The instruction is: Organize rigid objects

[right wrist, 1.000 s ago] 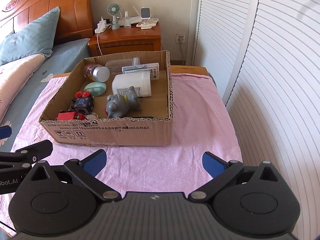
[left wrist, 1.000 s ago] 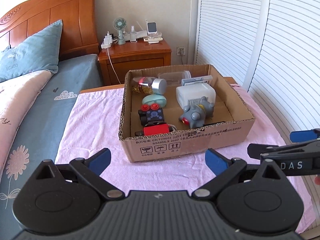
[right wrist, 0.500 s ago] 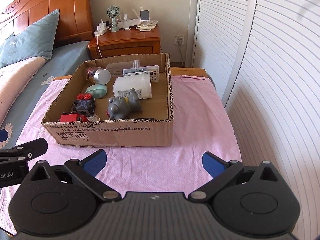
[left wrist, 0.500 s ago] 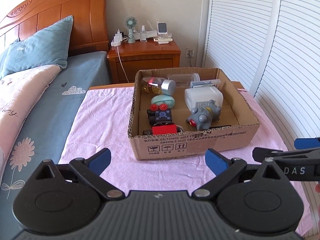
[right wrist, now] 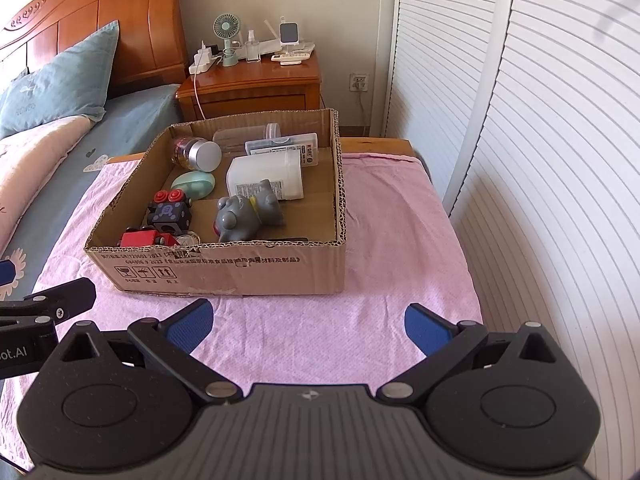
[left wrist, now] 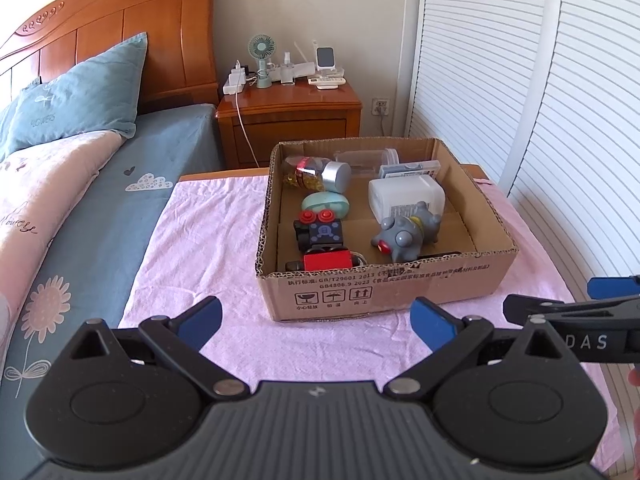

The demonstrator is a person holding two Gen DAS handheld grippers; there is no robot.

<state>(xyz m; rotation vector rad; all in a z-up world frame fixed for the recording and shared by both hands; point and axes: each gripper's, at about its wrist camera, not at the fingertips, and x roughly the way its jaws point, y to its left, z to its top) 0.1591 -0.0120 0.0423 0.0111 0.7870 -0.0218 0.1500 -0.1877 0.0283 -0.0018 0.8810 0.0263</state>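
An open cardboard box (left wrist: 384, 292) (right wrist: 224, 270) stands on a pink cloth. Inside lie a grey toy figure (left wrist: 404, 236) (right wrist: 244, 216), a white plastic jar (left wrist: 404, 196) (right wrist: 264, 174), a silver-capped bottle (left wrist: 320, 174) (right wrist: 198, 154), a mint oval case (left wrist: 325, 204) (right wrist: 194, 182), a dark cube toy with red knobs (left wrist: 320, 230) (right wrist: 168, 210) and a red toy car (left wrist: 326, 260) (right wrist: 144, 237). My left gripper (left wrist: 316, 318) hovers open before the box's near wall, holding nothing. My right gripper (right wrist: 306, 320) is likewise open and empty, near the box's front right.
The pink cloth (left wrist: 208, 232) (right wrist: 392, 216) covers a small table beside a bed (left wrist: 80, 208). A wooden nightstand (left wrist: 288, 120) with a fan and chargers stands behind. White louvred doors (right wrist: 540, 160) run along the right.
Both grippers have drawn back and up from the box, so it looks smaller and farther. The left view has shifted, bringing the box more to the right. Both stay open.
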